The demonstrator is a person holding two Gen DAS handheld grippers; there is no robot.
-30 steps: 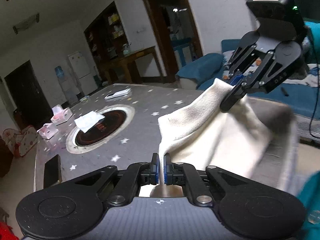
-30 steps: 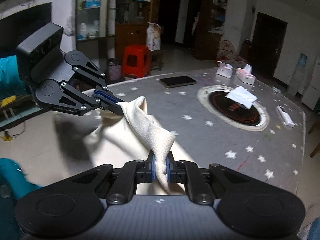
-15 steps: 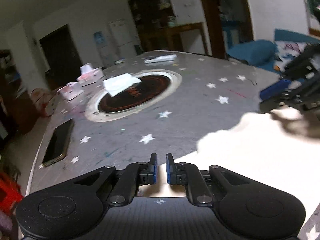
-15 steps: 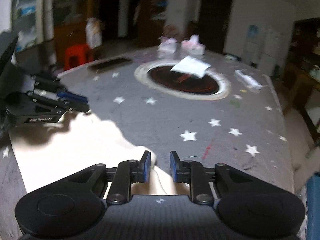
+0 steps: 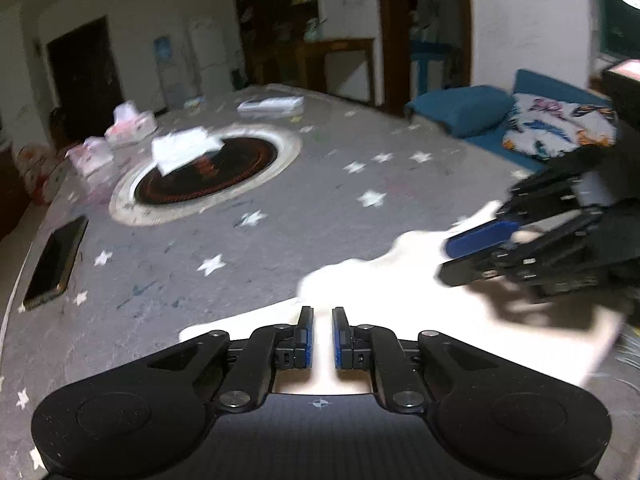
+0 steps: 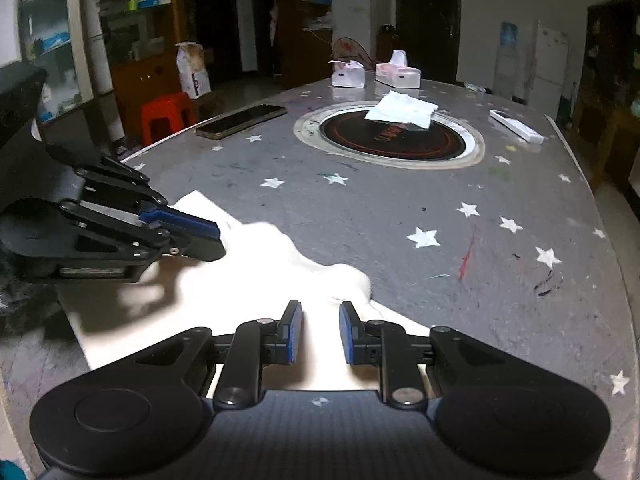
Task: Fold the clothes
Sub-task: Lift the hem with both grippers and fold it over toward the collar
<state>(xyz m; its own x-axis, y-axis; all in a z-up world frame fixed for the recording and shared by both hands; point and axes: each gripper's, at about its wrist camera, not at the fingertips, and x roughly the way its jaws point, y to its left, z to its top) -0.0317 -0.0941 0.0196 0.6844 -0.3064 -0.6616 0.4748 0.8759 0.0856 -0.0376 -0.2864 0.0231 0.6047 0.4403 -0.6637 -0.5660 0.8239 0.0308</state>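
Both grippers are parted over the cream cloth [image 6: 256, 276] with nothing pinched: left gripper [image 5: 323, 338] narrowly gapped, right gripper [image 6: 319, 332] spread wider.

We see the right gripper [image 5: 472, 256] smeared by motion blur in the left wrist view; our own gripper bodies hide the near part of the white cloth [image 6: 256, 280], and overexposure washes out its folds

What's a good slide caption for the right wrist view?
Both grippers, right and left, open over cream garment laid on star-patterned table.
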